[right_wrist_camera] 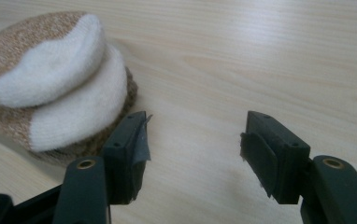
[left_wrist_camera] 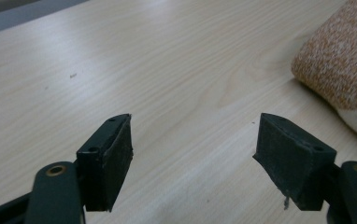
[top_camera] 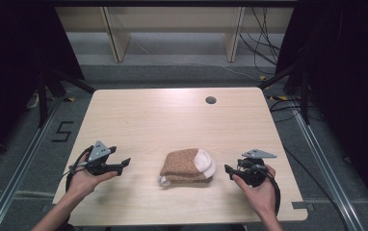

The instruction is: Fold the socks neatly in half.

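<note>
A folded pair of brown speckled socks (top_camera: 186, 166) with white toes lies on the wooden table (top_camera: 172, 115), near its front edge. My left gripper (top_camera: 125, 163) hovers low to the left of the socks, open, with nothing between its jaws. In the left gripper view the open gripper (left_wrist_camera: 193, 154) points past the socks (left_wrist_camera: 340, 70), which lie at the upper right. My right gripper (top_camera: 227, 169) stands just right of the socks' white toes, open and empty. In the right gripper view the socks (right_wrist_camera: 50, 79) sit beside the left jaw of the gripper (right_wrist_camera: 193, 149), not between the jaws.
A round cable hole (top_camera: 211, 100) is set in the table's far right part. Beyond the table stand wooden furniture legs (top_camera: 117, 38) and loose cables (top_camera: 264, 43) on the floor. A floor mark reading 5 (top_camera: 62, 131) lies to the left. Dark curtains close both sides.
</note>
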Available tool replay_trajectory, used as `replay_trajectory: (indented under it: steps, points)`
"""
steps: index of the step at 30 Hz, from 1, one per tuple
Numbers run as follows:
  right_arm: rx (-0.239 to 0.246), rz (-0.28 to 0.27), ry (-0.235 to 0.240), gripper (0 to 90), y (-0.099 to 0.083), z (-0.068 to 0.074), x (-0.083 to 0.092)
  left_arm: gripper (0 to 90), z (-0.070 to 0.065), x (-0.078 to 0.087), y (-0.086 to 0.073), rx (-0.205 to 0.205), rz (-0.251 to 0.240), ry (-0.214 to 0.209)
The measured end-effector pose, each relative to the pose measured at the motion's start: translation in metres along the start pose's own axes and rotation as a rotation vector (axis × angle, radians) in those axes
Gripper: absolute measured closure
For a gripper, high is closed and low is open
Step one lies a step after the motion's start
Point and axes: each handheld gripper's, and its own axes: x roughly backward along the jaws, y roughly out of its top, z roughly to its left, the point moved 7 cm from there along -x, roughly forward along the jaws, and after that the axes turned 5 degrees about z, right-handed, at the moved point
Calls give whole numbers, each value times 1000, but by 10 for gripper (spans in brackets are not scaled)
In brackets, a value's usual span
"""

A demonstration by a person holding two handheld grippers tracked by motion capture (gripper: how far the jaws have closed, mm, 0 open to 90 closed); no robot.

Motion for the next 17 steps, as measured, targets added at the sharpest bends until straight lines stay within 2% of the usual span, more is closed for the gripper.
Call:
replay_trajectory:
  steps: [2,3,4,5,6,7,9,10,11,12,13,14,15,17]
  points:
    - [-2,-9,0,407,-4,-2,-1,253,1,-1,-3,2,-4,-6]
    - [-33,-23,4,407,-6,0,-1,253,1,-2,-4,10,-14,-4]
    - [-19,-23,1,406,-8,-3,-1,252,1,-2,-5,11,-21,1]
    - [-20,-45,9,406,-9,-4,-1,251,0,-4,-7,17,-29,3]
    - [-49,-32,0,405,-12,-3,-1,251,-1,-5,-8,17,-28,-3]
    - [-33,-46,0,404,-13,-5,-2,249,-3,-6,-9,17,-26,-8]
    - [-34,-54,-8,398,-16,-7,-2,244,-8,-8,-10,21,-27,-19]
    - [-51,-53,-8,394,-16,-6,-2,243,-9,-8,-10,15,-28,-17]
    - [-30,-66,-20,390,-15,-8,-1,243,-9,-8,-9,9,-28,-15]
    - [-65,-69,-10,387,-15,-5,-2,243,-9,-8,-10,6,-28,-9]
    - [-49,-85,-1,384,-13,-6,-2,242,-10,-8,-10,5,-26,-7]
    - [-35,-84,-24,382,-14,-8,0,241,-9,-9,-11,7,-29,-9]
    - [-39,-98,0,379,-13,-7,-2,241,-9,-9,-11,6,-28,-13]
    - [-55,-82,-6,377,-15,-8,-1,239,-9,-9,-13,6,-24,-14]
